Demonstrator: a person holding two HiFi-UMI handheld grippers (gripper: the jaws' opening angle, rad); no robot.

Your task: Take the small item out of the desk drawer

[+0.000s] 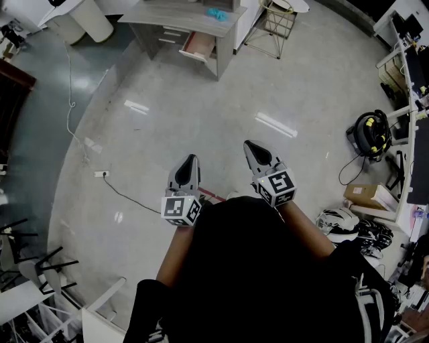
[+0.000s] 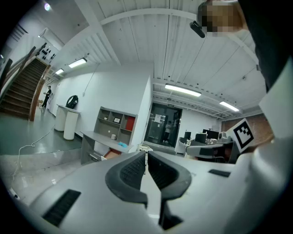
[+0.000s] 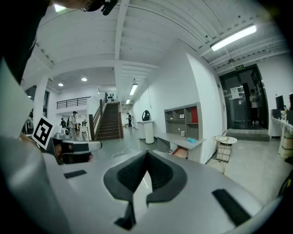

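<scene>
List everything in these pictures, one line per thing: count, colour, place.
floor: one, pale grey, glossy, all around
desk: one, grey, far ahead, top of the head view
drawer: one, open, brownish inside, front of the desk
turquoise object: one, on the desk top
wire side table: one, white top, just right of the desk
cable: one, white, on the floor at left
machine: one, yellow and black, perhaps a vacuum, at right
cardboard box: one, brown, at right
left gripper: one, grey, jaws together, empty
right gripper: one, grey, jaws together, empty
</scene>
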